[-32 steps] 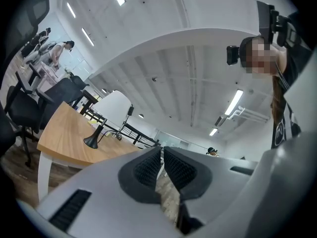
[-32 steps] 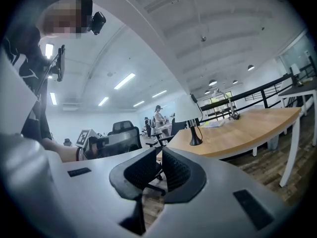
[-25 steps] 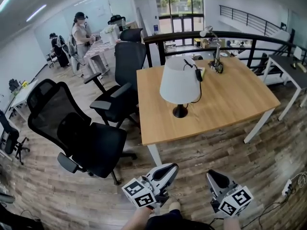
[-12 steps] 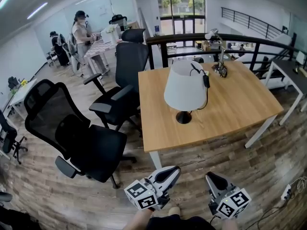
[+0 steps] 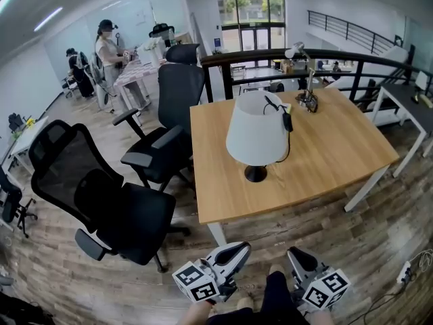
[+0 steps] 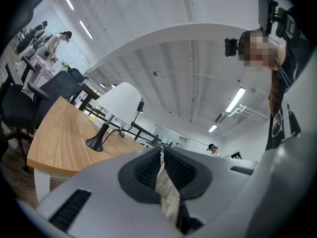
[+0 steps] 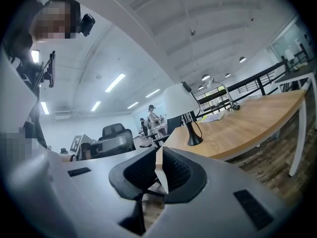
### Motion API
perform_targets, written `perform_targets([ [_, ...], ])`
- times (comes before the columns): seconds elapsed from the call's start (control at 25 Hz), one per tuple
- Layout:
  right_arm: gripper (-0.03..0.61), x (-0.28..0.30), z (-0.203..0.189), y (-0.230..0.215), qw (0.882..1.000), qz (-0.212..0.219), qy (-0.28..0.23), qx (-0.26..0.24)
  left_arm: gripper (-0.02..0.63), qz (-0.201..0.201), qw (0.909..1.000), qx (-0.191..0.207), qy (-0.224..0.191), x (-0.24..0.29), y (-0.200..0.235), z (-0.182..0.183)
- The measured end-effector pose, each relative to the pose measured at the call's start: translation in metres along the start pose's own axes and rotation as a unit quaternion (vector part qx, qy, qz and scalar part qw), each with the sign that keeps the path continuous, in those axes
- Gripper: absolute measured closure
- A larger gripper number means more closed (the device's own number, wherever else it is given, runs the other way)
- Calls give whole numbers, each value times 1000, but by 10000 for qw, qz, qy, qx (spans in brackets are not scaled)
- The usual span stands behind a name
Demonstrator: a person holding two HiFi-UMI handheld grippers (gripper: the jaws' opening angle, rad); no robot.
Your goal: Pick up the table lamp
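Head view: white-shaded table lamp point(image 5: 257, 133) upright on wooden table point(image 5: 338, 147).

bright, even daylight-white all round, from the long ceiling strips point(image 6: 237, 99) and the tall window point(image 5: 252, 12) at the far end. the table lamp point(image 5: 256, 131) throws only a faint shadow on the table point(image 5: 331, 147). straight lines bow toward the rims, and both gripper views go black at the corners and soft up close.
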State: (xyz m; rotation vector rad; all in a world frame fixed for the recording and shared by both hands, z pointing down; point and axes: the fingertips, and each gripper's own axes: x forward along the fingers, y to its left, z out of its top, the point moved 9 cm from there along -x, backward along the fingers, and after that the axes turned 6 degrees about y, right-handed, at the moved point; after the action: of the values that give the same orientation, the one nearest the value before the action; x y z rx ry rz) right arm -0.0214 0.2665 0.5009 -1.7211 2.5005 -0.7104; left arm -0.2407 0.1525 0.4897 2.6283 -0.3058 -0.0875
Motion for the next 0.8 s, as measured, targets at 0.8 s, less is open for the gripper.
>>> perform_targets([
  [0.8, 522, 104, 65, -102, 9961, 750, 461, -14, 588, 630, 9975, -170, -275, 82, 73, 41],
])
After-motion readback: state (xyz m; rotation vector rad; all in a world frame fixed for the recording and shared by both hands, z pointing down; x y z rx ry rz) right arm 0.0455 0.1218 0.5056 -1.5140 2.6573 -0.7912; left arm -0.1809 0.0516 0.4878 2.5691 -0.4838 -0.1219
